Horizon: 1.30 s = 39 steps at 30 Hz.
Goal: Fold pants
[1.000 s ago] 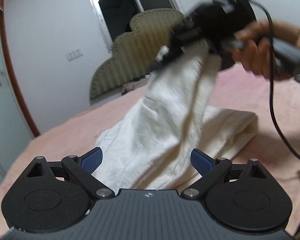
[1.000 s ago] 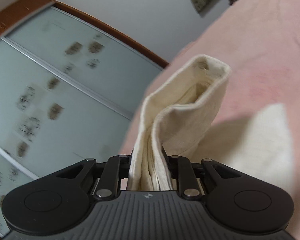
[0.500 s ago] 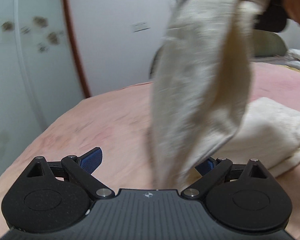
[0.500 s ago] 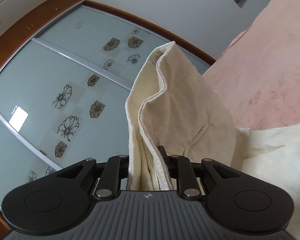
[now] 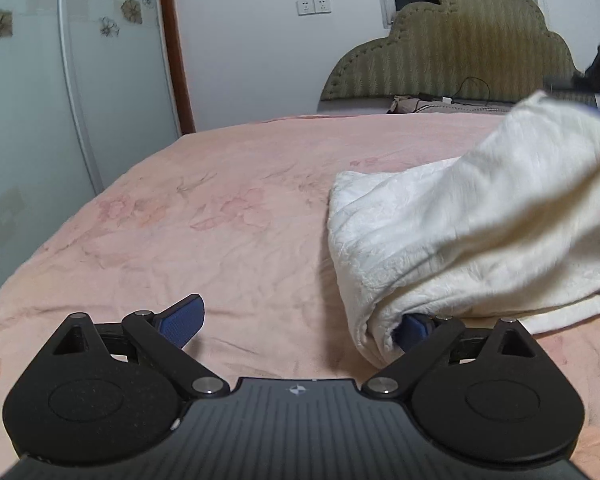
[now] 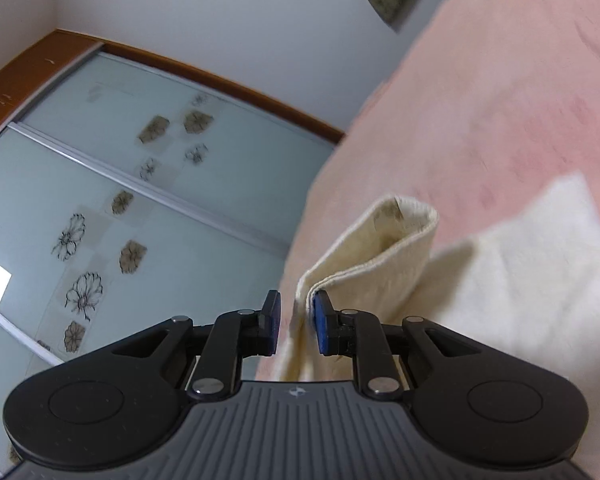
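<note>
Cream pants [image 5: 472,236] lie folded over in a bundle on the pink bed [image 5: 220,220], at the right of the left wrist view. My left gripper [image 5: 296,320] is open; its right finger is tucked under the bundle's near fold, its left finger [image 5: 182,318] is over bare bedspread. In the right wrist view my right gripper [image 6: 296,322] has its jaws parted, with an upright edge of the pants [image 6: 372,256] standing in the gap, loose against the right pad. The rest of the pants [image 6: 532,264] lie to the right.
A padded headboard [image 5: 452,48] with a cable on it stands at the far end of the bed. Sliding wardrobe doors with flower prints [image 5: 28,80] run along the left side. The bed's left edge is close to the wardrobe.
The right gripper lowered the lifted pants end onto the bundle and its jaws parted off the cloth. The left gripper swung left and its right finger went under the fold.
</note>
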{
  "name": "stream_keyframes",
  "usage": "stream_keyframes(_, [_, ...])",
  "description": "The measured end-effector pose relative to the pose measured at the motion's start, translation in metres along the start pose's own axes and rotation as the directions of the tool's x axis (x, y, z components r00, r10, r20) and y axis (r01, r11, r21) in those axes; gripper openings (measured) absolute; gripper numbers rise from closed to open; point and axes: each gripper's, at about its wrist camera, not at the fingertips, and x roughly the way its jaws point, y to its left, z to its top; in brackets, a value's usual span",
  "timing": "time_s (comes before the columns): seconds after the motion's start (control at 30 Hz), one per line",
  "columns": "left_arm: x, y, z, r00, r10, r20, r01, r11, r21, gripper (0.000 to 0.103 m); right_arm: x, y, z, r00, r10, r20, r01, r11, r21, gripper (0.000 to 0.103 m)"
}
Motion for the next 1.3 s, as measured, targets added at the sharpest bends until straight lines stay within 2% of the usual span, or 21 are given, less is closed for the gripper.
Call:
stream_keyframes(0.1, [0.010,-0.005,0.002,1.000,0.000,0.006,0.000,0.999,0.032,0.098,0.003,-0.015,-0.006,0.997,-0.076,-0.021,0.076,0.997,0.017,0.022])
stream_keyframes(0.17, [0.010,-0.006,0.000,1.000,-0.007,0.012,0.006,0.999,0.041,0.098,0.002,-0.025,-0.010,0.990,-0.136,-0.032,0.137,0.990,0.037,0.036])
stream_keyframes(0.23, [0.014,-0.006,0.001,1.000,-0.006,0.016,0.005,0.999,0.049,0.098,-0.002,-0.033,-0.014,0.982,-0.185,-0.028,0.186,0.981,0.047,0.075])
stream_keyframes(0.3, [0.015,-0.006,0.002,1.000,-0.004,0.017,0.003,0.999,0.054,0.098,-0.005,-0.039,-0.019,0.985,-0.168,-0.025,0.169,0.984,0.062,0.078])
stream_keyframes(0.37, [0.016,-0.008,0.003,1.000,0.002,0.020,-0.003,0.998,0.061,0.098,-0.001,-0.039,-0.024,0.987,-0.151,-0.052,0.154,0.987,0.050,0.078])
stream_keyframes(0.47, [0.015,-0.012,0.003,0.999,0.013,0.038,-0.016,0.996,0.088,0.094,0.020,-0.032,-0.033,0.976,-0.185,-0.111,0.184,0.983,-0.023,0.077])
stream_keyframes(0.5, [0.014,-0.013,0.002,0.999,0.014,0.047,-0.018,0.995,0.101,0.093,0.027,-0.028,-0.035,0.972,-0.204,-0.120,0.198,0.978,-0.059,0.062])
stream_keyframes(0.53, [0.014,-0.014,0.002,0.998,0.013,0.056,-0.019,0.993,0.113,0.089,0.036,-0.024,-0.038,0.965,-0.229,-0.130,0.216,0.971,-0.103,0.028])
stream_keyframes(0.57, [0.013,-0.015,0.003,0.998,0.014,0.066,-0.022,0.992,0.123,0.081,0.042,-0.023,-0.039,0.960,-0.246,-0.136,0.230,0.965,-0.126,0.023])
stream_keyframes(0.63, [0.012,-0.016,0.006,0.997,-0.012,0.076,0.001,0.991,0.135,0.070,0.044,-0.017,-0.039,0.962,-0.248,-0.116,0.225,0.957,-0.181,0.018])
stream_keyframes(0.73, [0.009,-0.018,0.013,0.994,-0.057,0.088,0.045,0.990,0.132,0.058,0.034,0.001,-0.033,0.973,-0.226,-0.056,0.206,0.948,-0.244,0.016])
stream_keyframes(0.83, [0.004,-0.028,0.019,0.987,-0.104,0.127,0.082,0.982,0.167,0.058,0.010,0.022,-0.023,0.979,-0.205,0.012,0.199,0.930,-0.310,0.016])
stream_keyframes(0.97, [0.002,-0.051,0.013,0.978,-0.141,0.153,0.092,0.953,0.290,0.057,-0.022,0.031,-0.019,0.974,-0.218,0.056,0.223,0.906,-0.359,0.016])
stream_keyframes(1.07, [0.013,-0.065,0.003,0.983,-0.160,0.090,0.117,0.922,0.368,0.058,-0.039,0.003,-0.021,0.959,-0.278,0.048,0.280,0.914,-0.295,0.016])
stream_keyframes(1.13, [0.019,-0.069,-0.002,0.985,-0.162,0.065,0.125,0.914,0.386,0.059,-0.041,-0.025,-0.025,0.947,-0.321,0.023,0.318,0.921,-0.224,0.016])
stream_keyframes(1.23, [0.022,-0.067,-0.003,0.985,-0.160,0.066,0.122,0.914,0.388,0.062,-0.041,-0.057,-0.032,0.954,-0.300,0.014,0.299,0.949,-0.102,0.020])
stream_keyframes(1.3, [0.026,-0.061,-0.002,0.985,-0.164,0.049,0.135,0.921,0.366,0.064,-0.042,-0.064,-0.034,0.959,-0.283,0.025,0.284,0.956,-0.072,0.020])
